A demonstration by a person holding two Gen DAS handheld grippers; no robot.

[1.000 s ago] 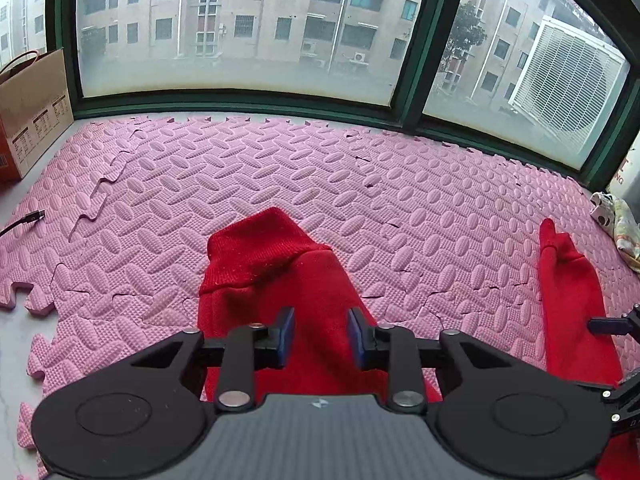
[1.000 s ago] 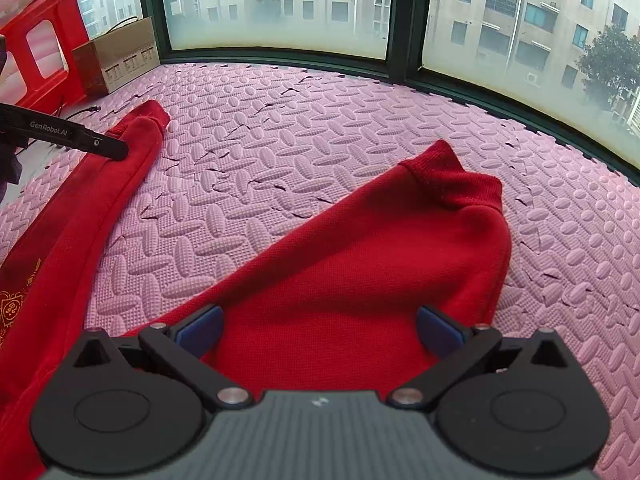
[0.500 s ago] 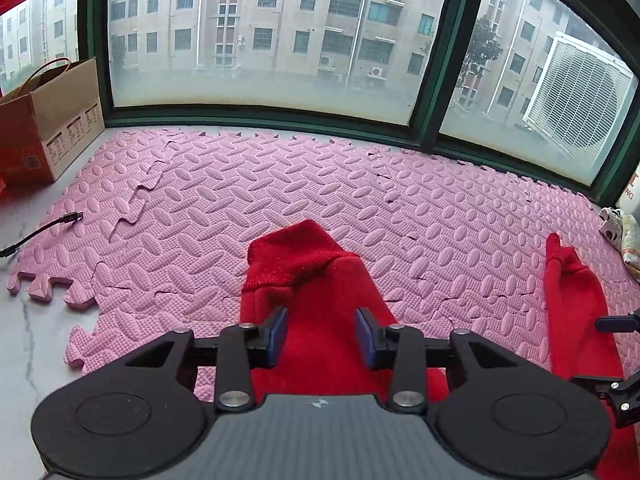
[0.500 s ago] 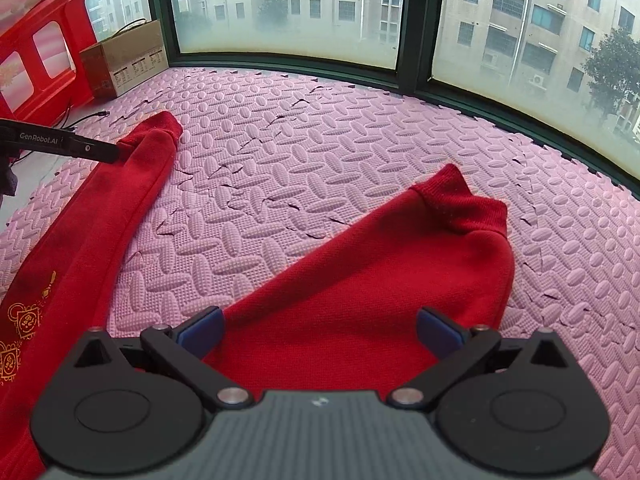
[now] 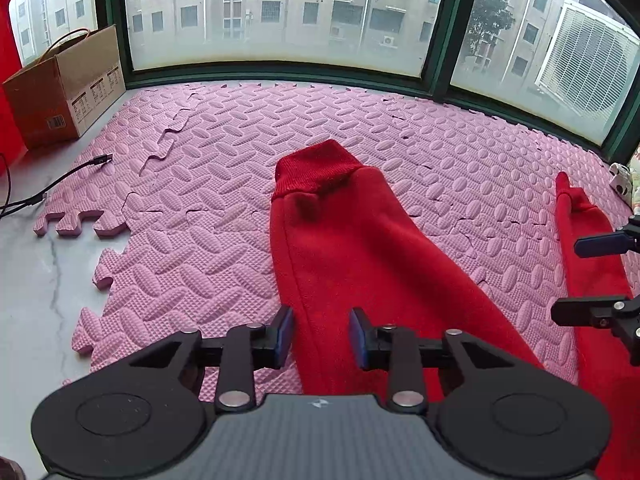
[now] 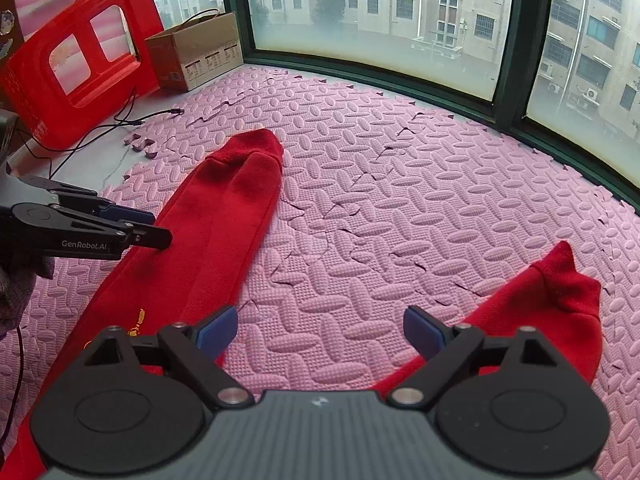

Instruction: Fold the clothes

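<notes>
A red sweater lies on the pink foam mat [image 5: 224, 208] with both sleeves stretched away from me. The left sleeve [image 5: 340, 240] ends in a ribbed cuff [image 5: 316, 168]. My left gripper [image 5: 322, 336] hovers over this sleeve with its jaws closing. The sleeve's near part lies between the pads, which stand apart from the cloth. The right sleeve [image 6: 540, 312] lies at the lower right of the right wrist view. My right gripper [image 6: 322, 330] is wide, its jaws closing slightly, over bare mat between the two sleeves with nothing between its fingers. The left gripper [image 6: 156, 228] also shows there, above the left sleeve [image 6: 224, 216].
A cardboard box [image 5: 68, 84] and a red plastic stool [image 6: 80, 56] stand at the far left by the window. A black cable [image 5: 60, 184] runs over the marble floor [image 5: 40, 300] to the mat's jagged edge. A small patterned cloth [image 5: 624, 188] lies at the right edge.
My right gripper has swung left off the right sleeve to above bare mat, its jaws slightly narrower. My left gripper has shifted along the left sleeve, its jaws widening and then narrowing.
</notes>
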